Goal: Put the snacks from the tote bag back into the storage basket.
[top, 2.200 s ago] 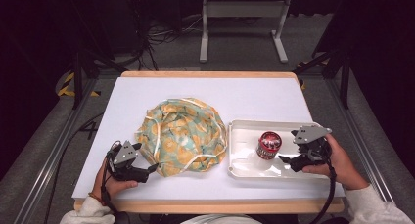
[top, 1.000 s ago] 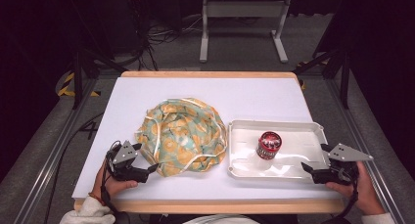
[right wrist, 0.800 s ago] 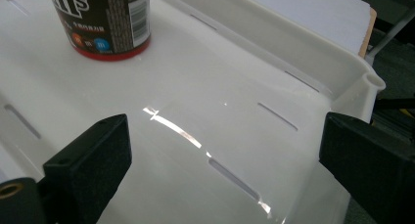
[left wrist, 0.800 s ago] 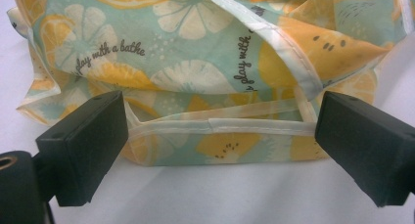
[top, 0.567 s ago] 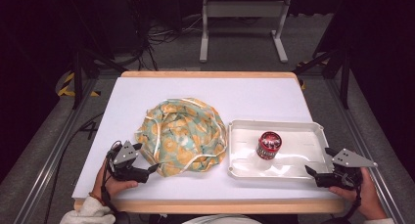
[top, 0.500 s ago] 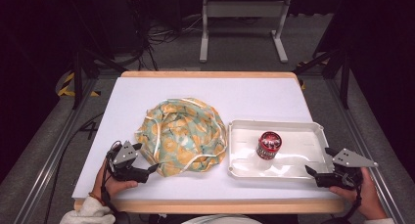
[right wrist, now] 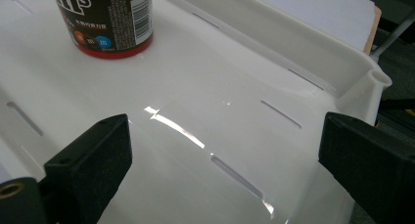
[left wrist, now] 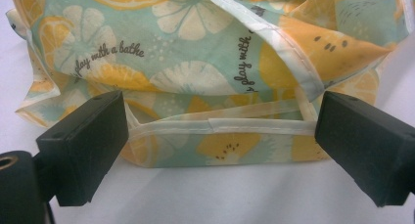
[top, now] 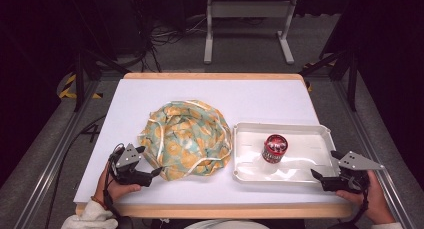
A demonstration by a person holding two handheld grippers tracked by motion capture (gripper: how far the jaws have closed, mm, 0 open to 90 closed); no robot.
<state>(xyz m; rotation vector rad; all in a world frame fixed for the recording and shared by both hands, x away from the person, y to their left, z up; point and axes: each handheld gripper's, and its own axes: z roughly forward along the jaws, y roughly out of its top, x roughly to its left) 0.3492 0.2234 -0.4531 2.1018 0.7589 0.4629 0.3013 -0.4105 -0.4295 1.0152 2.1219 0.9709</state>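
since the earlier frames, the right gripper (top: 323, 167) has been drawn back from over the tray to the near right corner of the surface (top: 150, 96); nothing else has shifted. at the near left, the left gripper (top: 150, 161) is held with jaws spread wide, just beside the near edge of the crumpled citrus-print bag (top: 186, 139). right of it sits the white tray (top: 320, 134), a dark candy tub (top: 274, 148) upright inside. the right gripper's jaws are also spread wide, empty.

On the floor far behind the white counter (top: 215, 96) stand a grey metal frame (top: 248, 20) and tangled cables (top: 170, 36).
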